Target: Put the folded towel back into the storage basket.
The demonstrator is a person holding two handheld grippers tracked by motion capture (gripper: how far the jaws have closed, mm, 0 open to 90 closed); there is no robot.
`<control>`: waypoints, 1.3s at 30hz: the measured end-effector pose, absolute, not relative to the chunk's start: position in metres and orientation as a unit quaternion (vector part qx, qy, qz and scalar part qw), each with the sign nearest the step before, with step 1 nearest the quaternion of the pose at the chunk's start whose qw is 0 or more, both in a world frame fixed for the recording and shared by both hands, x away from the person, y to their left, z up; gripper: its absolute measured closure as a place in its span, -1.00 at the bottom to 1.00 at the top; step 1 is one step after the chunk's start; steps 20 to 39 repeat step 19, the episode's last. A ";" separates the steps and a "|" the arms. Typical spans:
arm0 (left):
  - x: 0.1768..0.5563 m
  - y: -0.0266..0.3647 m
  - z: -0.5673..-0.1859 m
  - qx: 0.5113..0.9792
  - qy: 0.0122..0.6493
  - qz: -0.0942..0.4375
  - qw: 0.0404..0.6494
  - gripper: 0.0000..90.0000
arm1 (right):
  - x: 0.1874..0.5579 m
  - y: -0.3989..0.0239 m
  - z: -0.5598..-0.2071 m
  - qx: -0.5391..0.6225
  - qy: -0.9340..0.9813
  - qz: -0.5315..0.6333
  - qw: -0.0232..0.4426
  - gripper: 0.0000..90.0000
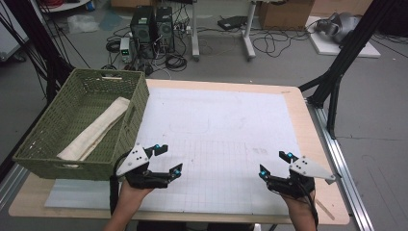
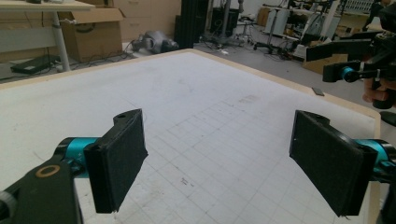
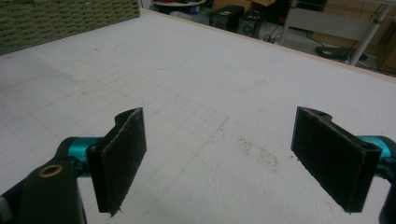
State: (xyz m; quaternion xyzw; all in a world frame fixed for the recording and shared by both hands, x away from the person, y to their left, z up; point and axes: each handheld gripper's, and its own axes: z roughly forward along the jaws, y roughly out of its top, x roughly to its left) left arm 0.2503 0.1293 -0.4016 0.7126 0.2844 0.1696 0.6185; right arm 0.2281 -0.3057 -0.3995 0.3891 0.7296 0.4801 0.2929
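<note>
The rolled cream cloth (image 1: pixel 96 129) lay inside the green woven plastic basket (image 1: pixel 139 103) at the left of the white gridded tabletop (image 1: pixel 221 125). Left tool (image 1: pixel 163 159) and right tool (image 1: pixel 275 164) hovered empty, jaws wide, presumably ready to grasp.

My left gripper (image 1: pixel 163 159) wears rough matt black pads (image 2: pixel 116 163) on glossy teal metal; my right gripper (image 1: pixel 276 164) has the same. The mat (image 1: pixel 216 139) looks matt white and scuffed, on a smooth pale wooden table (image 1: pixel 308 125). The basket (image 1: pixel 53 159) is woven green plastic; the towel (image 1: pixel 96 130) is soft cream cloth.
</note>
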 end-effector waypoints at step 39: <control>0.251 0.129 -0.404 0.716 0.289 0.171 0.612 -0.58 | 0.230 -0.306 -0.401 0.387 0.728 0.485 0.291 -0.63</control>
